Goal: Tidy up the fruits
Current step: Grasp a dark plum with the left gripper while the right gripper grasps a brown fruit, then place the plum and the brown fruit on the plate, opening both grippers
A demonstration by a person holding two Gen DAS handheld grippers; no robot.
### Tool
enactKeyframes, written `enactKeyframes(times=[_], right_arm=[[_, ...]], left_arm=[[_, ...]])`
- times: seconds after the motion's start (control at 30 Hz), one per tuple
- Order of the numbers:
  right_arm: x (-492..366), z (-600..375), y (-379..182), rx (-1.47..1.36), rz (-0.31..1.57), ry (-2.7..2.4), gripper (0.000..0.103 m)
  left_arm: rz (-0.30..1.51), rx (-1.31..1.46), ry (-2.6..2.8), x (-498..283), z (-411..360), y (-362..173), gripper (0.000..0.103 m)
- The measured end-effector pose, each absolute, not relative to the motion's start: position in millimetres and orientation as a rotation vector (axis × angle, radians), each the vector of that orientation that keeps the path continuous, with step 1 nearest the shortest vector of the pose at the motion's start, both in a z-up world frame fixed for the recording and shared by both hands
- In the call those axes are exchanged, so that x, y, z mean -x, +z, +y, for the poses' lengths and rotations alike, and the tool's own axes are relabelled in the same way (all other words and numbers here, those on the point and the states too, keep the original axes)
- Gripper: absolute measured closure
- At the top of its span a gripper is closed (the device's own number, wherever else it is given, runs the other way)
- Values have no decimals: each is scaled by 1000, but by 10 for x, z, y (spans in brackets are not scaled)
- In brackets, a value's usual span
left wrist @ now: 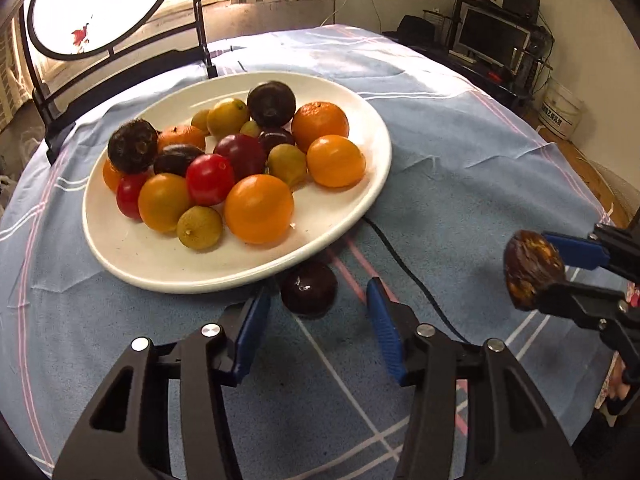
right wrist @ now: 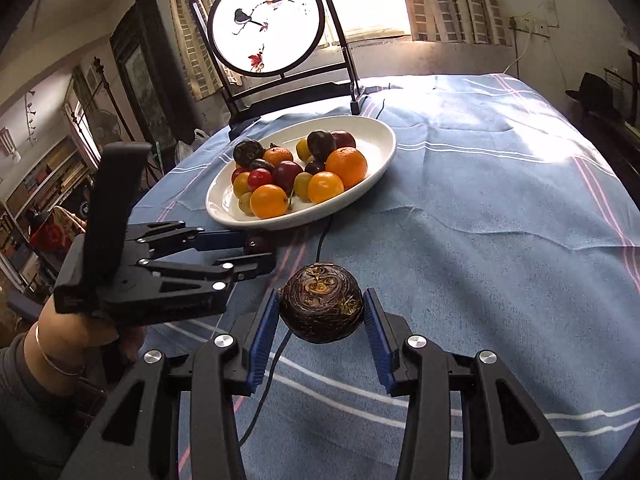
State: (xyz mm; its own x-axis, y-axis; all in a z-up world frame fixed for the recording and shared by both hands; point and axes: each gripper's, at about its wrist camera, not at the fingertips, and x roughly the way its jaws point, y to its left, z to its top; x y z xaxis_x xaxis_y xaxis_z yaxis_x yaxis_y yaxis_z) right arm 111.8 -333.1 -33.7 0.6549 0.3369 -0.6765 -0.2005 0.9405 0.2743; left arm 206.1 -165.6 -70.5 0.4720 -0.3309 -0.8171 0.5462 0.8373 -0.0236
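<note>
While the oval white ceramic plate (left wrist: 352, 216) holds a heap of orange, red, dark purple and yellow-green round fruits (left wrist: 224, 160), a dark purple plum (left wrist: 308, 288) lies on the blue striped tablecloth (left wrist: 460, 184) just beside its rim, between the left gripper's (left wrist: 316, 308) spread fingers; the right gripper (right wrist: 321, 308) clamps a dark brown water chestnut (right wrist: 321, 306), its underside hidden.

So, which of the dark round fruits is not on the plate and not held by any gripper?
The dark plum lying on the blue cloth just beside the white plate's near rim, ahead of the open left gripper.
</note>
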Motion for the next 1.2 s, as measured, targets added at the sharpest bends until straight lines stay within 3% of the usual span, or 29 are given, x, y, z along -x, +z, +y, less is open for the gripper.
enactKeyframes(times=[0.03, 0.07, 0.1, 0.37, 0.6, 0.83, 1.03, 1.07, 1.1, 1.13, 1.17, 1.2], right_arm=[[-1091, -3336, -338, -184, 797, 310, 60], [-1071, -3344, -337, -188, 792, 314, 60], [-1060, -3345, -339, -191, 791, 316, 60], [-1020, -3281, -332, -193, 790, 341, 60], [-1149, -3083, -53, -153, 745, 381, 60], [-1913, -2886, 244, -144, 714, 393, 60], [-2682, -2706, 162, -127, 750, 365, 59], [-2771, -2695, 126, -129, 757, 363, 59], [-2825, -2676, 100, -116, 762, 352, 57], [-2853, -2660, 92, -96, 763, 335, 48], [-2836, -2659, 100, -95, 751, 333, 43], [-2801, -2679, 117, -104, 742, 341, 41]], left_arm=[[948, -260, -539, -2082, -1673, -730, 56], [952, -257, -541, -2087, -1675, -734, 73], [947, -248, -542, -2087, -1659, -720, 75], [909, -248, -588, -1871, -1489, -628, 75], [768, -195, -630, -1595, -1136, -151, 75], [708, -188, -599, -2077, -1087, 104, 75], [742, -193, -558, -2701, -1211, -5, 75], [759, -202, -556, -2776, -1236, -49, 71], [768, -222, -543, -2829, -1259, -91, 55], [758, -236, -519, -2844, -1262, -109, 46], [747, -245, -506, -2829, -1256, -112, 22], [736, -247, -501, -2792, -1237, -108, 6]])
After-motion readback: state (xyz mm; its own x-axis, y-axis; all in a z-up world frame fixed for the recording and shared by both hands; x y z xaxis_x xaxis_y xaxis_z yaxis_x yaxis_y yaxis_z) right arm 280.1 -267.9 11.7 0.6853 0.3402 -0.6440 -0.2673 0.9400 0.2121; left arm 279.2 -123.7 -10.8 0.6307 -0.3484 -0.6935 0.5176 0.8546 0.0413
